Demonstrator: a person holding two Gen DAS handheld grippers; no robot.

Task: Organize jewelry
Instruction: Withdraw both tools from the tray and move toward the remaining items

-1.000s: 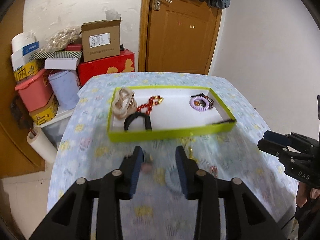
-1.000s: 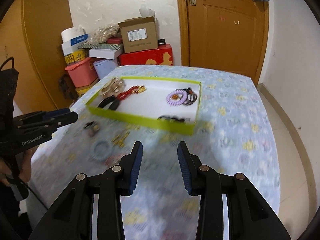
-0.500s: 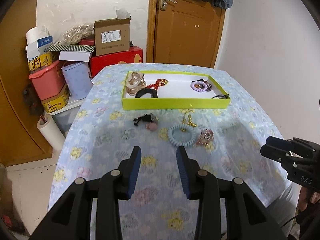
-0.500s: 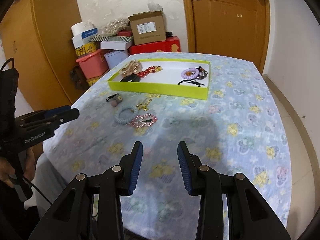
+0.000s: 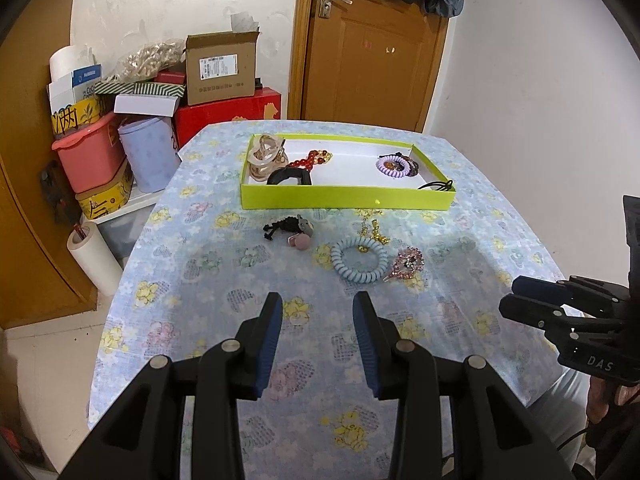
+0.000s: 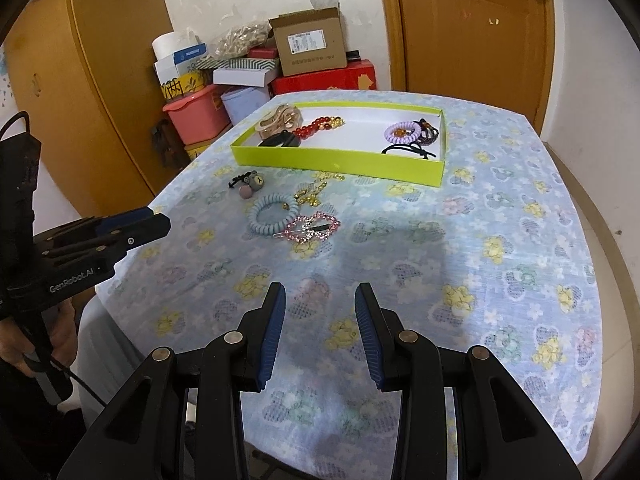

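A lime-green tray point(image 5: 348, 197) point(image 6: 336, 160) at the table's far side holds a beige clip, red beads, a black band and purple hair ties. In front of it lie a bear hair tie point(image 5: 296, 228) point(image 6: 250, 184), a gold piece point(image 5: 374, 232) point(image 6: 314, 194), a light-blue spiral tie point(image 5: 359, 260) point(image 6: 273, 214) and a pink rhinestone clip point(image 5: 408, 262) point(image 6: 314, 229). My left gripper point(image 5: 318, 320) is open and empty above the near table. My right gripper point(image 6: 320, 312) is open and empty, also near the front edge.
The table has a blue flowered cloth point(image 5: 200, 248) point(image 6: 500, 240). Boxes and tubs are stacked at the back left point(image 5: 120, 128) point(image 6: 248, 72). A wooden door point(image 5: 372, 48) stands behind. A paper roll point(image 5: 94, 256) leans by the left edge.
Both grippers have pulled back from the tray toward the table's near edge. The loose pieces now show well ahead of the fingers. Both stay open.
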